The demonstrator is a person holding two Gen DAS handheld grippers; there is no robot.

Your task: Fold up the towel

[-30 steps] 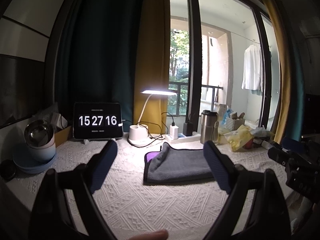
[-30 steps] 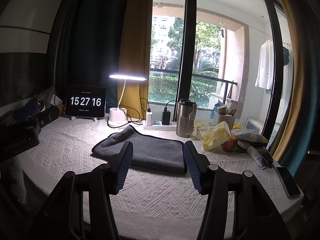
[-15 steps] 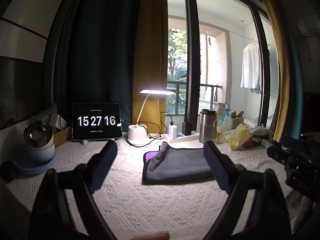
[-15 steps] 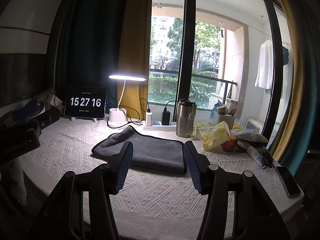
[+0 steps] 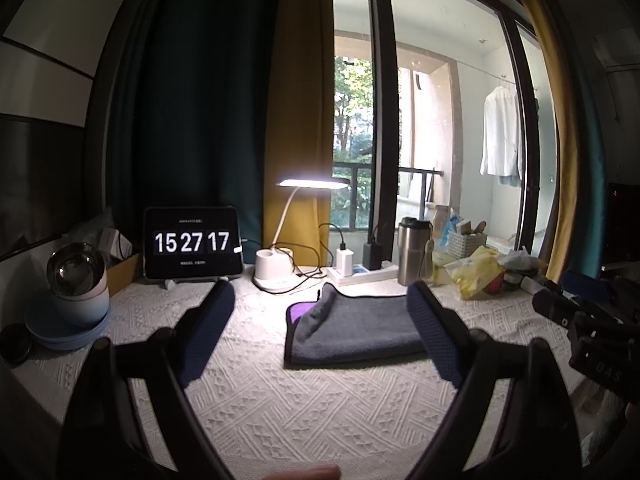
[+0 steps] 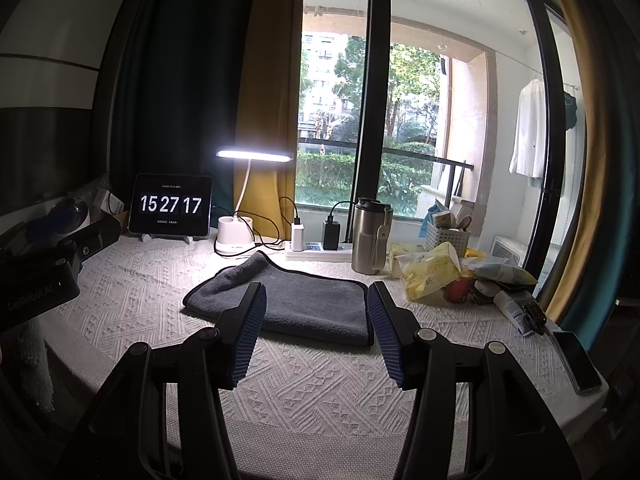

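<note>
A grey towel point(image 5: 356, 330) with a purple underside showing at its left edge lies folded on the white textured tablecloth point(image 5: 280, 400). It also shows in the right wrist view point(image 6: 304, 306). My left gripper point(image 5: 322, 320) is open and empty, held above the cloth in front of the towel. My right gripper point(image 6: 316, 312) is open and empty, also short of the towel's near edge. The right gripper's body shows at the far right of the left wrist view point(image 5: 592, 320); the left gripper's body shows at the left of the right wrist view point(image 6: 44, 268).
A tablet clock point(image 5: 192, 242), a lit desk lamp point(image 5: 280, 268), a power strip point(image 5: 360, 272) and a steel tumbler point(image 5: 414, 250) line the back. Bowls point(image 5: 76, 284) stand at left. Snack bags point(image 6: 432, 276), a tube and a phone point(image 6: 576, 360) lie at right.
Both grippers have stayed nearly still and open. The towel has not moved. The clock has ticked from 15:27:16 to 15:27:17.
</note>
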